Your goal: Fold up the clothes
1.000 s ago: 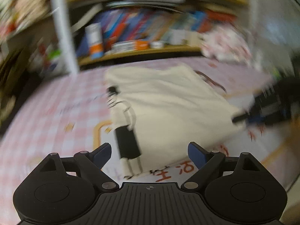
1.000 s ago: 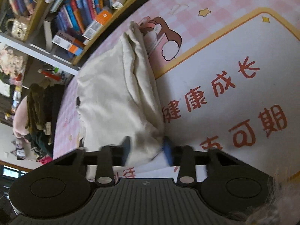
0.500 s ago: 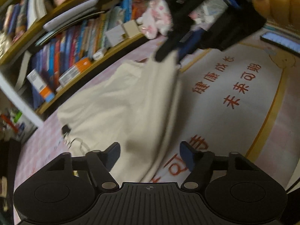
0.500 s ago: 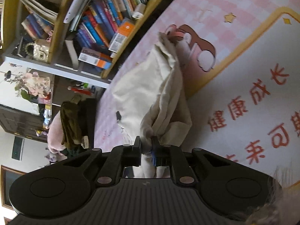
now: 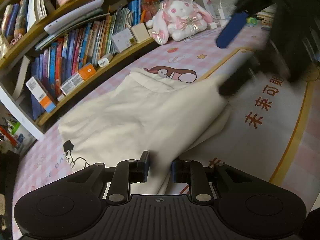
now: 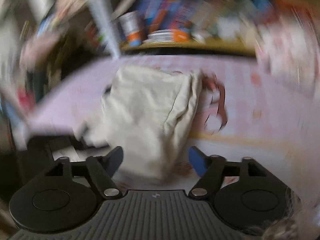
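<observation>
A cream garment (image 5: 140, 110) with a black cartoon print near its left edge lies folded over on the pink checked mat (image 5: 200, 50). In the left wrist view my left gripper (image 5: 160, 167) has its fingers drawn in on the garment's near folded edge, with cloth filling the gap. My right gripper (image 5: 228, 60) shows at the upper right of that view, blurred, jaws apart, over the garment's far corner. The right wrist view is heavily blurred. There the right gripper (image 6: 157, 158) stands open, and the garment (image 6: 148, 110) lies just ahead of its fingertips.
A wooden bookshelf (image 5: 84, 46) packed with books runs along the far side of the mat. A pink and white plush rabbit (image 5: 180, 22) sits at the shelf's right end. The mat's white panel with red characters (image 5: 266, 108) lies to the right. The mat's edge drops off at the left.
My right gripper let go of the cloth it was pinching and opened, swinging fast. My left gripper went from wide open to closed on the garment's near edge.
</observation>
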`<state>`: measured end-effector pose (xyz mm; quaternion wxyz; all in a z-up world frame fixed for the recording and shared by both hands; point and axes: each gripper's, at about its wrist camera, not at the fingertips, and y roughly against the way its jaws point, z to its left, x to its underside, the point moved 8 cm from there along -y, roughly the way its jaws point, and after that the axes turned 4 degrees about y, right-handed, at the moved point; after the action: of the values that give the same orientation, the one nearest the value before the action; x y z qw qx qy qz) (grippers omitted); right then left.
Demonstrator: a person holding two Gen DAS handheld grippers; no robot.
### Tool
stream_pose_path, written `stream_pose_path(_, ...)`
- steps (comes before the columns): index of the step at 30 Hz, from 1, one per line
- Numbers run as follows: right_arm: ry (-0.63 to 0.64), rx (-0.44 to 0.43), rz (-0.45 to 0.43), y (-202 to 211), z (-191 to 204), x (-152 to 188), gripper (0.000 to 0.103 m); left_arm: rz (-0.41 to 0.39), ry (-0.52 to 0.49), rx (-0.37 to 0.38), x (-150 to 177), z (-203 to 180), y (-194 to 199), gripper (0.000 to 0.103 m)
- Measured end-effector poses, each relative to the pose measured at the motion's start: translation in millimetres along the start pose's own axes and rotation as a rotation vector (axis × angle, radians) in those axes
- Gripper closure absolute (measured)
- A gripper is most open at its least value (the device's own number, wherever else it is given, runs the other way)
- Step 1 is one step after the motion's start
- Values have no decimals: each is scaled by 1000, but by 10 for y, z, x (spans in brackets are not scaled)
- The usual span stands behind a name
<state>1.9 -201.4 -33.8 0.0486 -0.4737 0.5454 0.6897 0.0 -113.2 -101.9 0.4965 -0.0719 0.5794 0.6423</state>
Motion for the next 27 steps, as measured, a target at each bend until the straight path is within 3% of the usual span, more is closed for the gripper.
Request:
stream_pose_path(5, 688, 66, 10, -189, 465, 236, 18, 4, 19, 18, -3, 22, 3, 82)
stream_pose_path(7, 803, 58, 23, -303, 580, 315, 18, 3, 20, 18, -1, 22, 4, 82)
stream_pose_path(13, 824, 79, 21, -566, 714, 305, 22, -3, 24, 15, 10, 27, 21, 79)
stream_pose_path(15, 846, 85, 21, -610, 736, 318, 29, -5, 24, 16, 15, 35, 28, 78)
stream_pose_path(18, 854, 101, 22, -615, 724, 290, 55, -2, 15, 14, 15, 16, 19, 77)
stream_pose_path(19, 849, 106, 18, -608, 714, 266, 73, -2, 0, 10, 33, 6, 22, 76)
stream_pose_path(20, 844, 110, 14, -601, 704, 242, 81, -1, -15, 5, 50, -3, 25, 76)
stream_pose_path(22, 834, 120, 7, -586, 683, 195, 89, 3, -51, -19, 107, 1, 29, 76)
stream_pose_path(27, 820, 139, -11, -530, 647, 75, 91, 35, -113, -103, 308, 139, 43, 76)
